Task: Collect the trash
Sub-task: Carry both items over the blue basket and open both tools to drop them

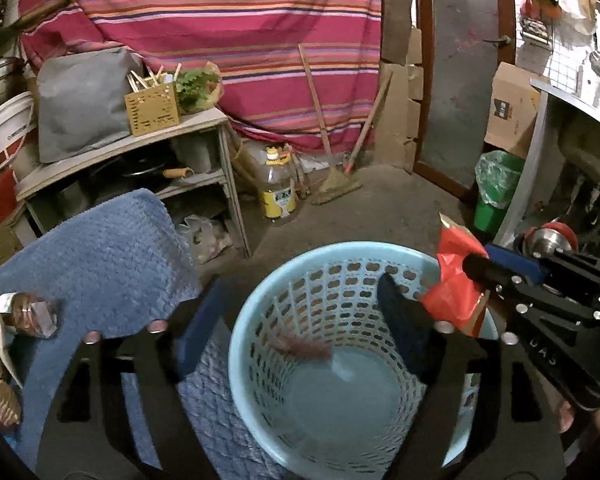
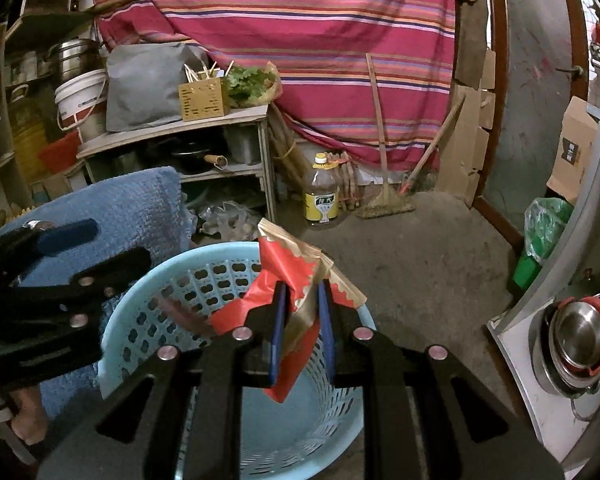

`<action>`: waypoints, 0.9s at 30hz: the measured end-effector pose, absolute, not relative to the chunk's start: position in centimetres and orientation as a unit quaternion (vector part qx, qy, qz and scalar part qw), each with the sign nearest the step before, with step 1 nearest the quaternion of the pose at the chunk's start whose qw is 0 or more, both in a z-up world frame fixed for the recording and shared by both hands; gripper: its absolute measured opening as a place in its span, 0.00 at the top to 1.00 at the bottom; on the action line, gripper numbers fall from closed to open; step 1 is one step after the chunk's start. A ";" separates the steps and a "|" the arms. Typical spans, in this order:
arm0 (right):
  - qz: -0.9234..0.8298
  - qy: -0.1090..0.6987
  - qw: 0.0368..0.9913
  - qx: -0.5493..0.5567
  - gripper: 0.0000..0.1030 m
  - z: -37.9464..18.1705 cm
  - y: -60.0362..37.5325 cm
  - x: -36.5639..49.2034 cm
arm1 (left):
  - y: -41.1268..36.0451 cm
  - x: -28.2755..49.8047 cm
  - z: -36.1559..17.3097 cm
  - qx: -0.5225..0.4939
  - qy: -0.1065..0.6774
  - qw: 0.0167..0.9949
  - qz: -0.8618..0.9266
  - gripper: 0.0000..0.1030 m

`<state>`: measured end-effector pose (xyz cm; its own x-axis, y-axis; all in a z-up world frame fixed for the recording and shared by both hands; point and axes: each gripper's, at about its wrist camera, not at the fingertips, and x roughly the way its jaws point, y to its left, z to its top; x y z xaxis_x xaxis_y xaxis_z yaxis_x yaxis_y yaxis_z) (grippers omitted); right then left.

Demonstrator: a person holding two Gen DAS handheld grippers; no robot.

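A light blue perforated basket (image 1: 260,320) stands on the floor; it also shows in the right wrist view (image 2: 140,292). A brownish piece of trash (image 1: 304,347) falls blurred inside it. My left gripper (image 1: 296,300) is open and empty over the basket. My right gripper (image 2: 303,292) is shut on a red and brown wrapper (image 2: 296,272), held above the basket's rim; that wrapper also shows in the left wrist view (image 1: 454,280). More wrappers (image 1: 24,314) lie on the blue towel (image 1: 100,248) at the left.
A shelf (image 1: 120,152) with a grey bag and a yellow box stands behind. An oil bottle (image 1: 278,184) and a broom (image 1: 336,184) are on the floor. A green bin (image 1: 494,188) stands right, by a metal counter. Metal bowls (image 2: 580,340) sit at right.
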<state>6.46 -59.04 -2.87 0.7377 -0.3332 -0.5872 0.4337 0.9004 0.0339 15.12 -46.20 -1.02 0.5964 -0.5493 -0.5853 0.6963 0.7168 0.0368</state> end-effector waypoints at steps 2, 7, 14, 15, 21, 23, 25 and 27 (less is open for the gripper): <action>-0.207 0.298 0.928 0.086 0.84 -3.0 -59.0 6.4 | -45.5 15.4 -0.7 0.131 0.276 0.889 -0.341 0.22; -0.204 0.300 0.928 0.082 0.84 -3.1 -58.3 6.7 | -42.6 16.7 -0.1 0.117 0.273 0.906 -0.302 0.12; -0.199 0.304 0.929 0.065 0.83 -3.5 -56.2 8.2 | -38.3 16.9 0.3 0.118 0.259 0.924 -0.256 0.06; -0.199 0.305 0.929 0.063 0.83 -3.5 -55.9 8.5 | -37.7 17.0 0.4 0.119 0.258 0.925 -0.252 0.06; -0.214 0.320 0.921 0.058 0.36 -4.1 -54.7 9.7 | -34.9 17.2 0.8 0.112 0.258 0.931 -0.233 0.05; -0.224 0.319 0.919 0.061 0.33 -4.3 -54.4 9.8 | -33.4 17.2 1.1 0.104 0.258 0.934 -0.226 0.05; -0.236 0.326 0.914 0.060 0.28 -4.5 -54.3 9.9 | -32.3 17.3 1.3 0.099 0.258 0.935 -0.221 0.05; -0.245 0.325 0.912 0.062 0.20 -4.6 -53.8 9.6 | -30.7 17.4 1.5 0.093 0.257 0.938 -0.211 0.05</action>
<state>9.65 -53.79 -4.56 0.6695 -0.4060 -0.6220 0.4862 0.8726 -0.0463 17.41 -30.71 1.50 0.7787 -0.3481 -0.5220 0.4437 0.8938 0.0659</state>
